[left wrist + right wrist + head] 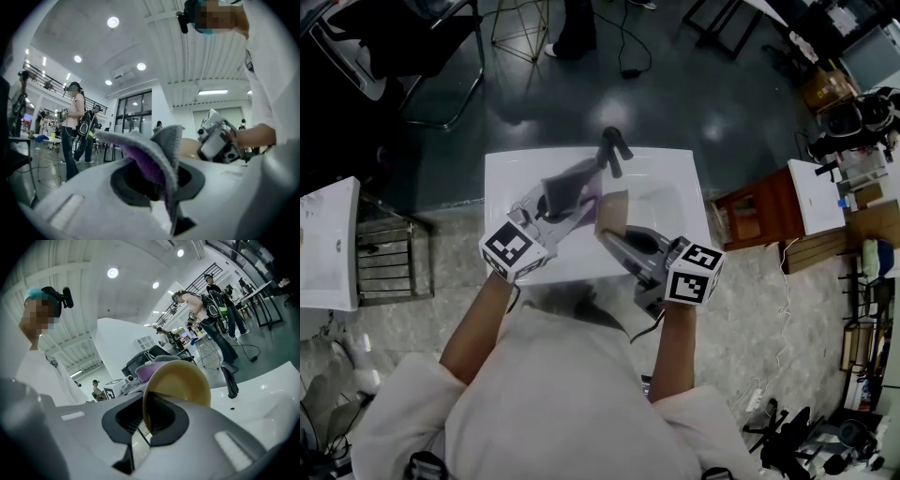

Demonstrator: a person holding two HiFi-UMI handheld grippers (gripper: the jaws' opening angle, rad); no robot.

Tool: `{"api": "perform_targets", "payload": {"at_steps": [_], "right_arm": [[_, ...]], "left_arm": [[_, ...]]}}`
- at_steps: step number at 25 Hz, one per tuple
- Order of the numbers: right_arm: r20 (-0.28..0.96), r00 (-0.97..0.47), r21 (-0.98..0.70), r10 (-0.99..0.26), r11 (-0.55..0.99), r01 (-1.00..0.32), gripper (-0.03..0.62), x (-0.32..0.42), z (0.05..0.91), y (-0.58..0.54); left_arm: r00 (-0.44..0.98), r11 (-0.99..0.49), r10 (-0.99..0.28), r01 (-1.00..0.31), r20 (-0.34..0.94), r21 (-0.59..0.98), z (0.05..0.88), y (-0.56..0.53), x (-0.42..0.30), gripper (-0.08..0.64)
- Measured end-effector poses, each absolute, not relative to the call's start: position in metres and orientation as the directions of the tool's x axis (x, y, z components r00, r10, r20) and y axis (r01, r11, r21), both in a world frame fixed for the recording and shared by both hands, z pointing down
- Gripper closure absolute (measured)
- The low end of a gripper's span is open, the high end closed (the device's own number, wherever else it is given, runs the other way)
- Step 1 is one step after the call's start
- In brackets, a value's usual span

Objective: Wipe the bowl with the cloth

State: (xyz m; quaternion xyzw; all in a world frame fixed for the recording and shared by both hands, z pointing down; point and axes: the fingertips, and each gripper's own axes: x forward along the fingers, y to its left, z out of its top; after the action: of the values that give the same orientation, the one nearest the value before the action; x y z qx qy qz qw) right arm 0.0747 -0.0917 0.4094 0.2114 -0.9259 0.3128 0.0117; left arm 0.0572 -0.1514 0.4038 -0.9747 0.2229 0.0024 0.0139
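Bowl [180, 380] is tilting in my right gripper [146, 416], fingers clamping its rim; my left gripper [164, 185] is pinching the cloth [150, 157] beside it.

No legible text, label, brand, number or sign on anything here

Both arms reach forward with elbows bent and forearms bare: left forearm [476, 323], right forearm [673, 347]. The left gripper [565, 204] angles up and to the right, the right gripper [615, 238] up and to the left, so their tips nearly meet. The left jaws clamp a cloth [157, 157]. The right jaws, almost together, pinch the rim of a bowl [180, 380].
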Motion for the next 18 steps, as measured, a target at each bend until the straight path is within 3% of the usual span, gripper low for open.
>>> {"api": "perform_targets", "payload": {"at_steps": [9,18], "right_arm": [[0.14,-0.913,-0.586,-0.382,0.711,-0.388,0.578,0.078,0.414,-0.098],[0.167,-0.92,-0.578,-0.355,0.72,-0.383,0.578,0.081,0.423,-0.119]], "left_arm": [[0.912,-0.91,-0.409,-0.41,0.041,0.053,0.439,-0.134,0.063,0.494],[0.923,-0.92,-0.383,-0.378,-0.031,0.1,0.429,-0.128,0.061,0.494]]}}
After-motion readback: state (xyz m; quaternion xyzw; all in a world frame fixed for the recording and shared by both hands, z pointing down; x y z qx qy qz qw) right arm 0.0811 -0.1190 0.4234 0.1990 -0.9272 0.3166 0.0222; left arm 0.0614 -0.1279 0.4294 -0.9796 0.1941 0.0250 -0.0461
